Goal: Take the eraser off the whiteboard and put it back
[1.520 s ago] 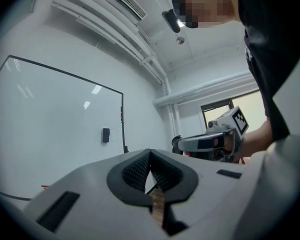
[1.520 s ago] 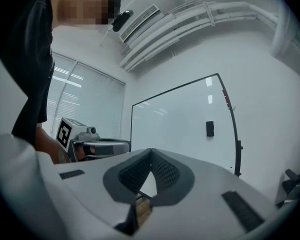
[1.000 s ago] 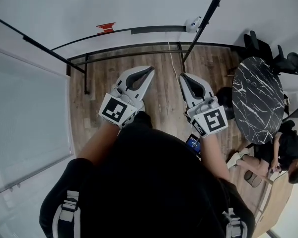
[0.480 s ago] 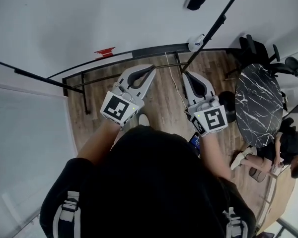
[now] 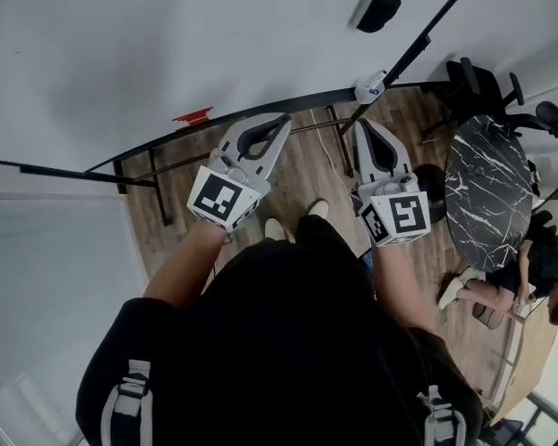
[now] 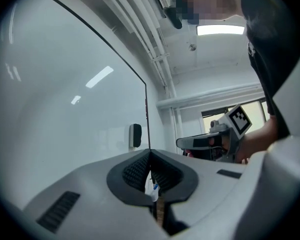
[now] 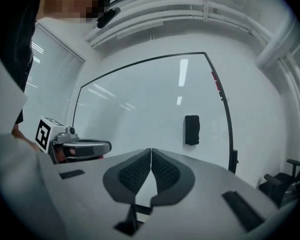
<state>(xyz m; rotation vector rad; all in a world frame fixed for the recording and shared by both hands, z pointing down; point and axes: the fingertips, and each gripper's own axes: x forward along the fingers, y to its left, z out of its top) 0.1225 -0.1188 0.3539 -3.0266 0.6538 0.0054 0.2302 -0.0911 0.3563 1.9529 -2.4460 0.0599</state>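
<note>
The left claw [image 6: 150, 153] is pointing along the whiteboard [image 6: 65, 114], jaws together; the black eraser [image 6: 135, 135] is clinging to it ahead, with the right claw [image 6: 182, 143] hovering alongside.

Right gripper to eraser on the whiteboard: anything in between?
Nothing visible. In the right gripper view the eraser sits on the whiteboard, ahead and right of the shut right gripper, with only air between. The left gripper is off to the left.

Black oblong eraser [image 7: 191, 130], upright, stuck flat on glossy whiteboard [image 7: 140, 104] near its right edge, well ahead of right gripper [image 7: 151, 151] fingertips, up and rightward, untouched
</note>
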